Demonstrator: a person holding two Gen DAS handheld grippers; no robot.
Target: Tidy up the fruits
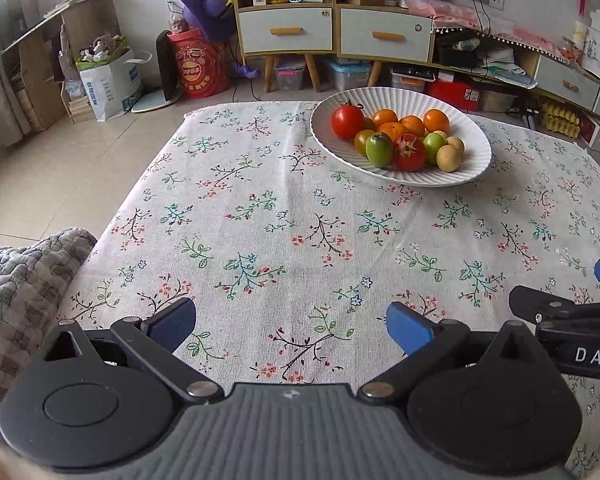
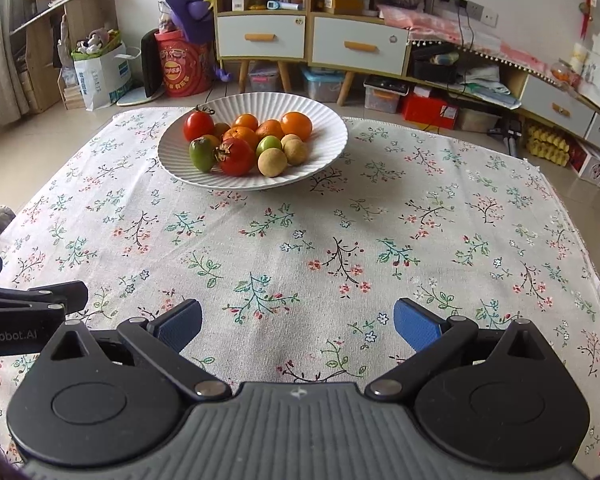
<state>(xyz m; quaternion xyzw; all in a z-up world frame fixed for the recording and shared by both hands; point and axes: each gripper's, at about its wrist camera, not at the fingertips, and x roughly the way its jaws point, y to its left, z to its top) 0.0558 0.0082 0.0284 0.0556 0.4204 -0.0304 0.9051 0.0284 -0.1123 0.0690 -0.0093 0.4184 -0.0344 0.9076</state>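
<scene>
Here, left gripper and right gripper hover over the near floral tablecloth, fingers spread wide and empty; the ribbed white plate of fruit (tomatoes, oranges, green and tan fruits) sits far.

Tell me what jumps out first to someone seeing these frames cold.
The white ribbed bowl at the far side of the table, piled with red tomatoes, oranges and green and tan fruit. Next, the floral tablecloth covering the whole top, bare in front of the bowl. Low in each view, the left claw and right claw stand open and empty over the cloth.
</scene>
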